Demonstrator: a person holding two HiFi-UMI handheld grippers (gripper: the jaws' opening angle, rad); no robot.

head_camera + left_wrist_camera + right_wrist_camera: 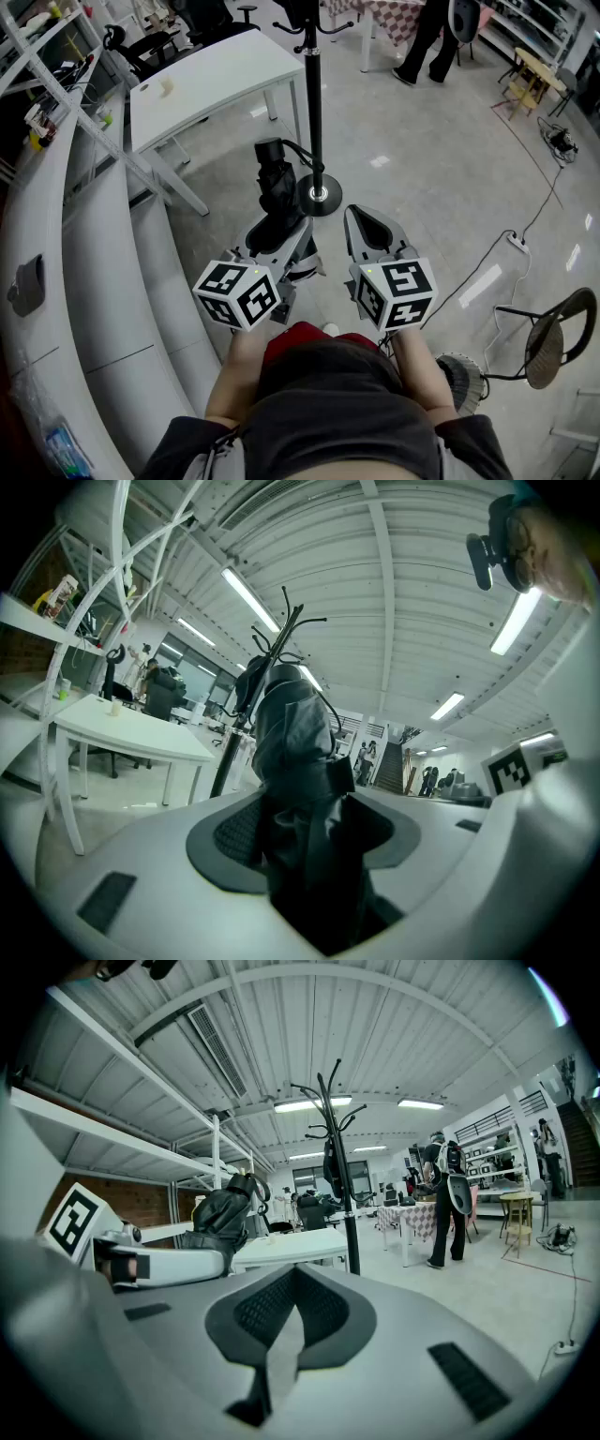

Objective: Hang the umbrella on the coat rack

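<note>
The folded black umbrella stands clamped between the jaws of my left gripper, its strap end sticking out beyond the tips. The black coat rack rises just past the umbrella, and its round base rests on the floor right of it. My right gripper hovers beside the left one with its pads together and nothing held. In the right gripper view the umbrella shows at the left, in the other gripper.
A white table stands left of the rack, and a curved white counter runs along the left. A dark chair and a floor cable lie at the right. A person stands at the back.
</note>
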